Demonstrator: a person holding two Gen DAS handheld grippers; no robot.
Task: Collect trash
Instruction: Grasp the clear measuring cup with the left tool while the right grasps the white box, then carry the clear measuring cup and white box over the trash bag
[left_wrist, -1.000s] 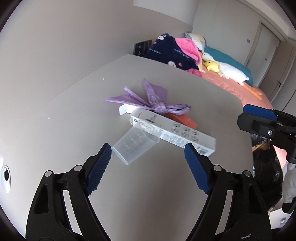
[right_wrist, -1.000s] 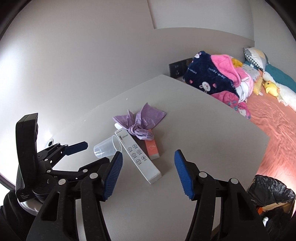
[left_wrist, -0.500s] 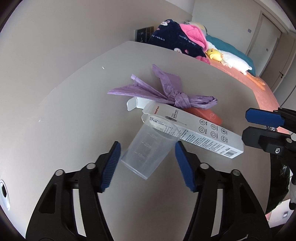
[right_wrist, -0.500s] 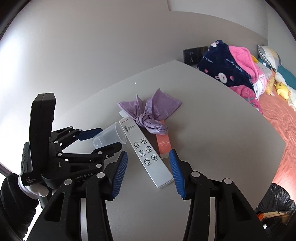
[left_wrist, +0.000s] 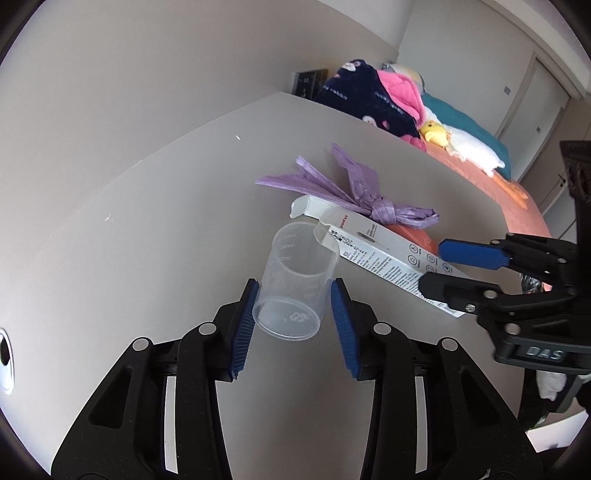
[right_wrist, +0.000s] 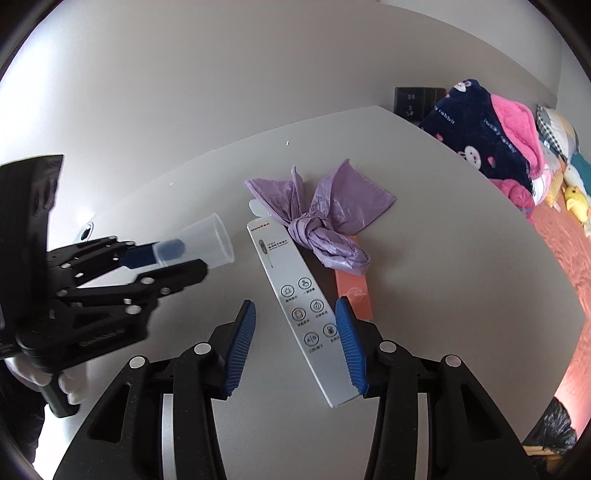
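- The clear plastic cup (left_wrist: 295, 280) is seen lying on its side at the centre of the left wrist view, with the left gripper (left_wrist: 293, 319) closed against its base from both sides.
- The long white box (right_wrist: 301, 312) is framed at lower centre by the right gripper (right_wrist: 295, 343), whose pads are parted (touching neither edge for certain).
- The knotted purple bag (right_wrist: 325, 218) is laid over the box's far end, on the desk (right_wrist: 443, 258).
- A black bin bag (right_wrist: 554, 432) is glimpsed at the lower right.

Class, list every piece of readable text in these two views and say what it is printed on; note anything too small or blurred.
"DAS" — on the right gripper body.
"lucky rabbit" — on the navy blanket.
"A|B" — icon on the white box.
Brand word and line "YT313" at the box's top: blurred, uncertain.
Other box print and the clear cup scale marks: too small to read.
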